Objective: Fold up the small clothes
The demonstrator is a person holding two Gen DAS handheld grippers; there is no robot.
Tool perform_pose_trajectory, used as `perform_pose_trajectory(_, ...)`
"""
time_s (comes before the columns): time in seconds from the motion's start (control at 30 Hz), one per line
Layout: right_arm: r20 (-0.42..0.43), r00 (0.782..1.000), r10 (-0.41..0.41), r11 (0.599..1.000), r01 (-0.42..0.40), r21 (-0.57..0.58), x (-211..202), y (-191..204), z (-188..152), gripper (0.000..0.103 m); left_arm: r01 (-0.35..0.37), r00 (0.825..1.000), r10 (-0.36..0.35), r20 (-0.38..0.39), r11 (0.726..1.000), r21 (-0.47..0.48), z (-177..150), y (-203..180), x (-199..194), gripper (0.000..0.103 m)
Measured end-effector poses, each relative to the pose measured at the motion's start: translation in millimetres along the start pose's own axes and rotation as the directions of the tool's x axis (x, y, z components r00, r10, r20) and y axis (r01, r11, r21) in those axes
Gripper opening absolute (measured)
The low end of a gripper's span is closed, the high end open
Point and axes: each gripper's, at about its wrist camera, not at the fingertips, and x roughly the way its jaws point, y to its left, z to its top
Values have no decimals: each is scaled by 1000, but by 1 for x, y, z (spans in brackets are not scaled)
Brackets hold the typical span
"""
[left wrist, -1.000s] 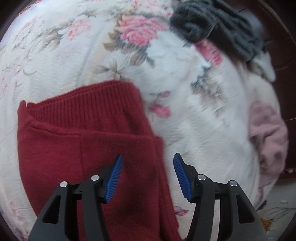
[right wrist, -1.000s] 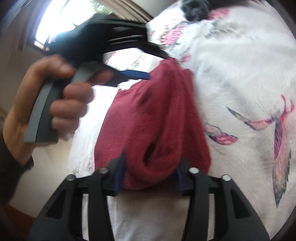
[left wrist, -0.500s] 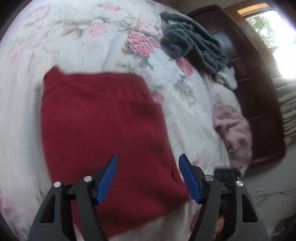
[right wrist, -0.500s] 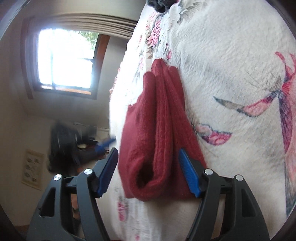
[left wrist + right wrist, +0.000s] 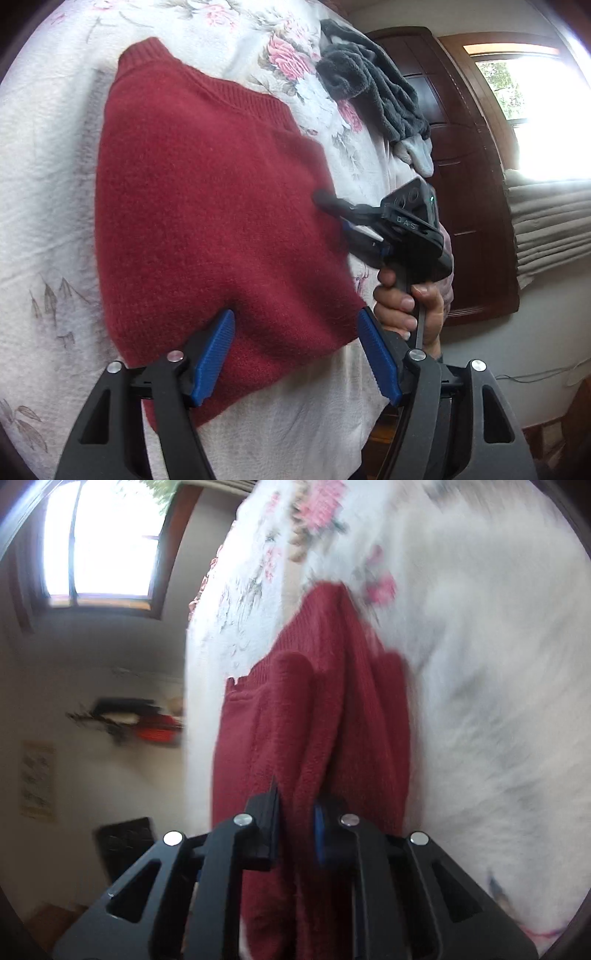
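Floral bedspread (image 5: 55,192) is carrying the red knit garment (image 5: 207,206), lying folded | right gripper (image 5: 297,818) is pinching its edge, seemingly mid-fold | left gripper (image 5: 295,350) is hovering wide open, empty | grey clothes (image 5: 373,88) beyond are waiting.

Bed (image 5: 48,206) under a white spread printed with pink roses and grey leaves. Lying flat on it, a folded red knit garment (image 5: 207,206), ribbed edge toward the far side. Farther back, near the edge, a crumpled dark grey fleecy garment (image 5: 373,88).
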Motion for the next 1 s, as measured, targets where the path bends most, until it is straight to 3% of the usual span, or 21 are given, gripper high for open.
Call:
perform_pose_trajectory(0.07, 56, 998, -35, 998, 37, -50, -15, 9, -11, 11, 22, 1000, -21, -6, 999, 27, -5, -5, -1, 69)
perform_pose_trajectory(0.13, 87, 995, -52, 998, 55, -30, -26, -1, -23, 11, 34, 999, -33, -23, 999, 37, -11, -7, 5, 69)
perform_pose_trajectory(0.27, 49, 996, -74, 997, 73, 16, -13, -28, -28, 18, 16, 999, -17, -50, 1000, -19, -20, 12, 17, 69)
perform_pose_trajectory(0.3, 68, 995, -74, 997, 74, 3, -20, -24, -25, 28, 22, 999, -23, -43, 999, -41, -22, 15, 16, 68)
perform_pose_trajectory(0.33, 83, 994, -78, 997, 79, -3, -29, -19, -27, 45, 30, 999, -31, -33, 999, -42, -23, 14, 13, 68)
perform_pose_trajectory(0.4, 140, 984, -112, 993, 117, -29, -52, -4, -36, 57, 55, 998, -55, -11, 998, -18, -25, 7, 5, 68)
perform_pose_trajectory(0.5, 182, 968, -170, 968, 199, -150, -69, 26, -68, 56, 107, 994, -106, -9, 993, 43, -29, -8, -1, 68)
perform_pose_trajectory(0.57, 135, 977, -165, 956, 192, -223, -67, 41, -89, 52, 109, 994, -108, -25, 993, 44, -30, -7, 4, 68)
perform_pose_trajectory(0.67, 37, 958, -284, 922, 283, -264, -36, 45, -103, 53, 70, 996, -69, -49, 997, 12, -34, 3, 20, 69)
perform_pose_trajectory(0.7, 13, 945, -326, 910, 317, -268, -22, 40, -103, 46, 39, 998, -39, -56, 999, -7, -36, 9, 25, 69)
perform_pose_trajectory(0.73, -6, 943, -334, 909, 320, -267, -15, 35, -101, 27, 1, 997, -4, -75, 999, -39, -38, 18, 32, 69)
perform_pose_trajectory(0.8, -24, 943, -333, 921, 319, -223, -8, 19, -91, 26, -40, 993, 29, -116, 995, -87, -43, 30, 42, 67)
perform_pose_trajectory(0.87, -42, 965, -259, 950, 247, -191, -12, 15, -84, 26, -35, 993, 24, -120, 995, -92, -48, 31, 42, 67)
perform_pose_trajectory(0.9, -32, 980, -196, 963, 186, -195, -20, 20, -79, 31, -25, 993, 17, -115, 997, -69, -49, 25, 39, 67)
perform_pose_trajectory(0.93, -21, 986, -167, 972, 161, -173, -25, 20, -71, 47, -3, 995, 0, -103, 1000, -31, -52, 17, 35, 67)
perform_pose_trajectory(1.0, 62, 981, -184, 974, 191, -119, -36, 19, -44, 56, 13, 997, -11, -81, 1000, 18, -54, 6, 30, 67)
